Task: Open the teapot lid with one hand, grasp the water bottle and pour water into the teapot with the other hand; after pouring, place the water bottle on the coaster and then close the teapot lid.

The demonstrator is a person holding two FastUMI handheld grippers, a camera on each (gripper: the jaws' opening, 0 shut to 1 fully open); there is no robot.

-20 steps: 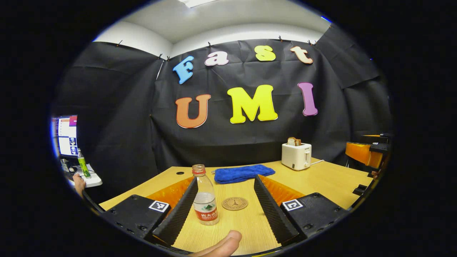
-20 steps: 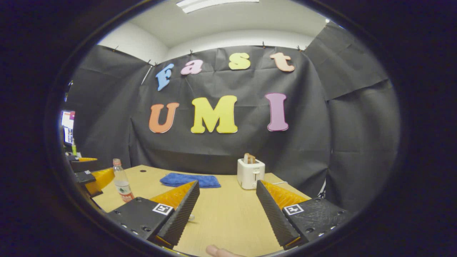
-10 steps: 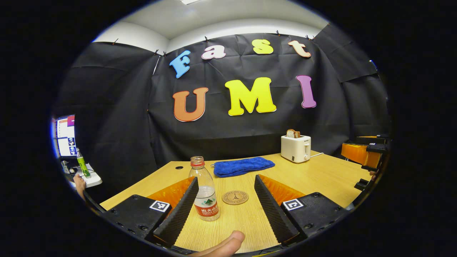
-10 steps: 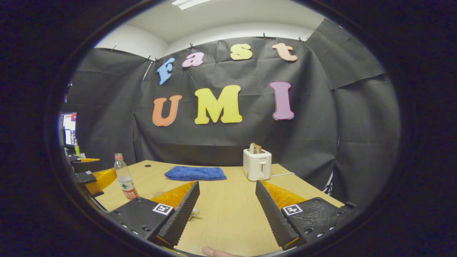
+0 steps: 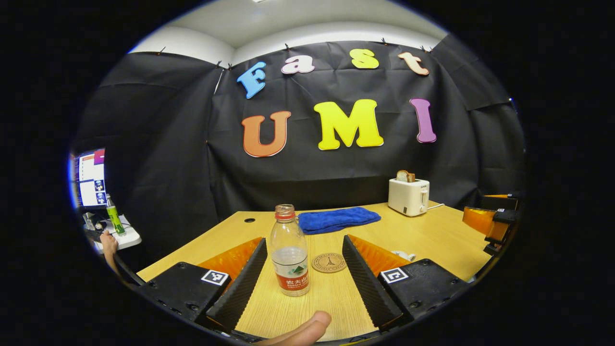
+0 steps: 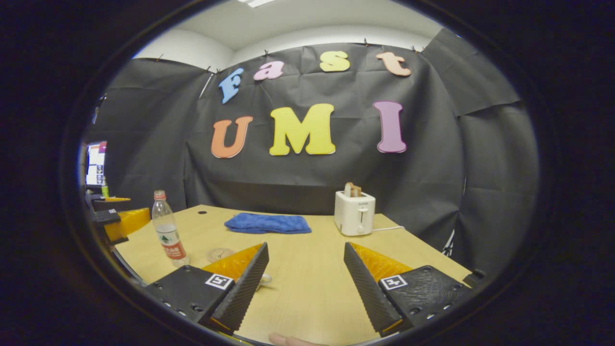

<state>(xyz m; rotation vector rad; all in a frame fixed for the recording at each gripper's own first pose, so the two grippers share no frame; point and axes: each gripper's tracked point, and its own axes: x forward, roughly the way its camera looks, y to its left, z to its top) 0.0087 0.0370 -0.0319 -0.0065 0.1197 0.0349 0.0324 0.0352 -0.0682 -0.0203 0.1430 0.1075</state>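
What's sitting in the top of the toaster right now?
The white toaster holds a slice of bread standing up out of its slot, top edge showing. How deep the slice sits is hidden by the toaster body.

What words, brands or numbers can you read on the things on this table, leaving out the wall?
No text reads clearly enough to quote.
Label on the water bottle: printed characters, too small to read for sure.
Coaster: a ring of lettering around a small drawing, too small to read.
Toaster: a tiny mark near its top, blurred.
Square tags: black-and-white patterns, no words.
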